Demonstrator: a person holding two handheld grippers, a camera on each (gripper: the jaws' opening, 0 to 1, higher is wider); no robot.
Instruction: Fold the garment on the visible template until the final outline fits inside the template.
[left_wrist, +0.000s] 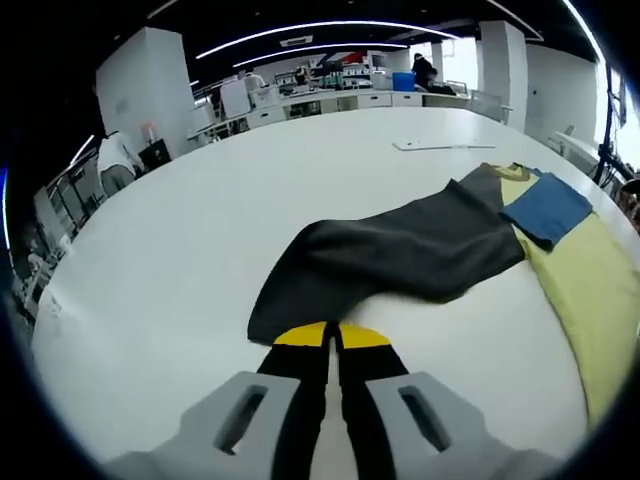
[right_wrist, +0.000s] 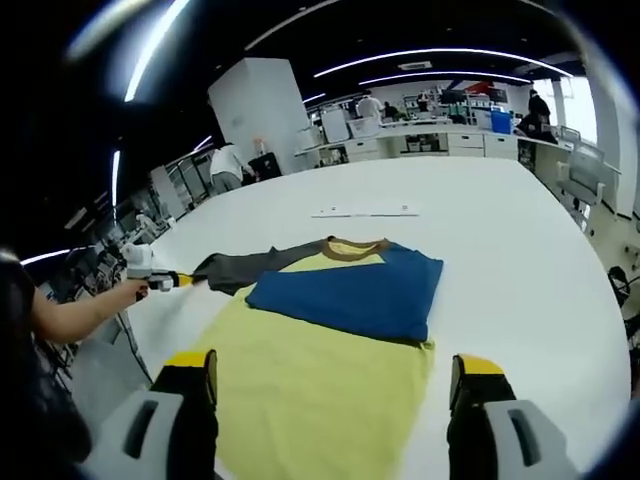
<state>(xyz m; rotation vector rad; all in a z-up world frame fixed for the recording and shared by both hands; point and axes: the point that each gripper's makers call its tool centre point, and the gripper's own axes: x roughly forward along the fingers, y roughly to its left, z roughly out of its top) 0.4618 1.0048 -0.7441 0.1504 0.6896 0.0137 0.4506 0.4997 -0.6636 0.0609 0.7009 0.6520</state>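
Across the white table (left_wrist: 180, 250) in the left gripper view, the left gripper (left_wrist: 332, 338) pinched the dark sleeve (left_wrist: 400, 255) end with jaws closed, while in the right gripper view the right gripper (right_wrist: 335, 378) hung wide open, holding nothing, over the yellow garment (right_wrist: 320, 385), its blue sleeve (right_wrist: 355, 290) folded across.

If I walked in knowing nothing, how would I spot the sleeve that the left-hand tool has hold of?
Find the big white table and the yellow T-shirt spread on it. One blue sleeve lies folded across its chest; the dark grey sleeve stretches sideways off the body. Its cuff end sits pinched in the left gripper, shut on it.
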